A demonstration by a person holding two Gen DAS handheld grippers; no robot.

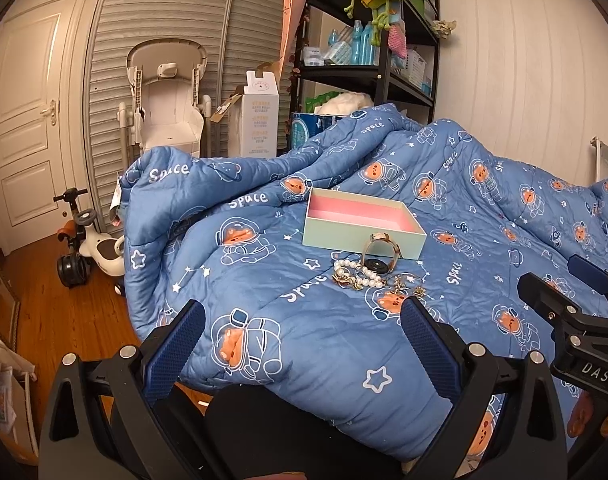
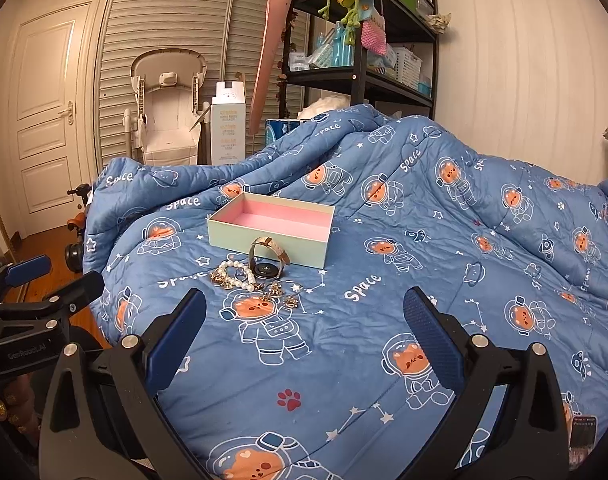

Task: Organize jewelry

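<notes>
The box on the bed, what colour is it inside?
Pink inside the box, with pale green outer walls; the right wrist view shows it best.

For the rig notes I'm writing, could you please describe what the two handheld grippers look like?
Both match: the left gripper and right gripper have black angular plastic frames with silver round bolt heads, and jaws faced with dark blue, finely textured pads. White lettering marks the bodies: "DAS" on the right one, "GenRobot.AI" on the left. No cables show. A hand with glittery gold nails grips the left one.

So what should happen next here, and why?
Probably ease the right gripper forward toward the watch. Both grippers are open and empty, the pink-lined box holds nothing, and the watch, pearl bracelet and earrings lie on the quilt.
</notes>
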